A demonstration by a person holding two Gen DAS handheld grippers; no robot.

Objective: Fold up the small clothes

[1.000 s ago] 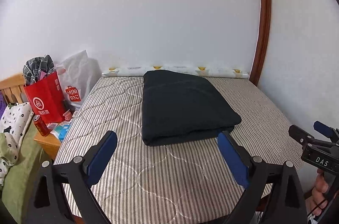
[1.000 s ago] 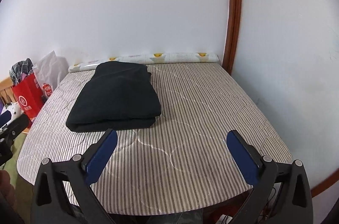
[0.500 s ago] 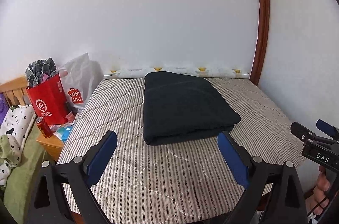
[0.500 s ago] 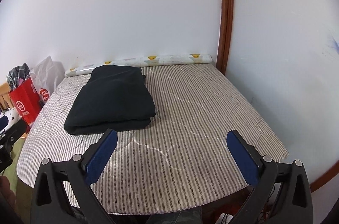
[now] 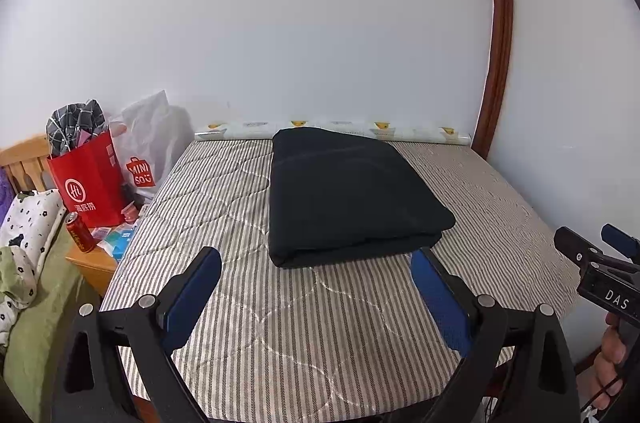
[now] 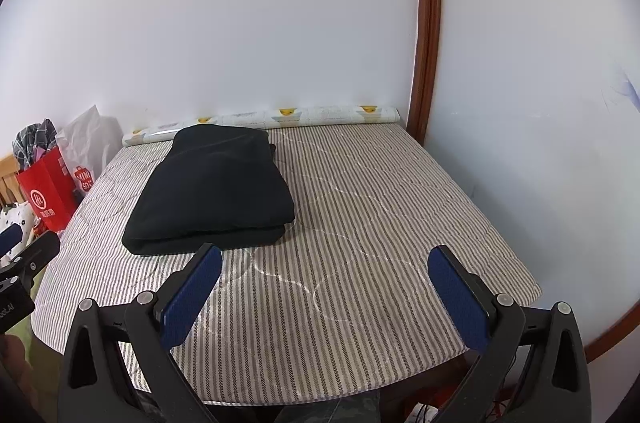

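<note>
Both grippers, left gripper [image 5: 316, 287] and right gripper [image 6: 326, 283], are spread wide and hold nothing. You see the folded black fabric garment [image 5: 344, 195] lying on the striped quilted mattress [image 5: 320, 323], beyond the fingertips. Judge the fold finished; keep your grippers clear of its stacked near edge

A striped quilted mattress [image 5: 340, 323] carries a folded black garment [image 5: 348, 195].

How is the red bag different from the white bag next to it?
The red bag is stiff paper and stands square, while the white bag is thin plastic and crumpled. The red bag bears a white round logo, the white bag a red one. Checked cloth pokes from the top of the red bag; what the white bag holds is hidden. Both stand left of the mattress, against the wall.
</note>
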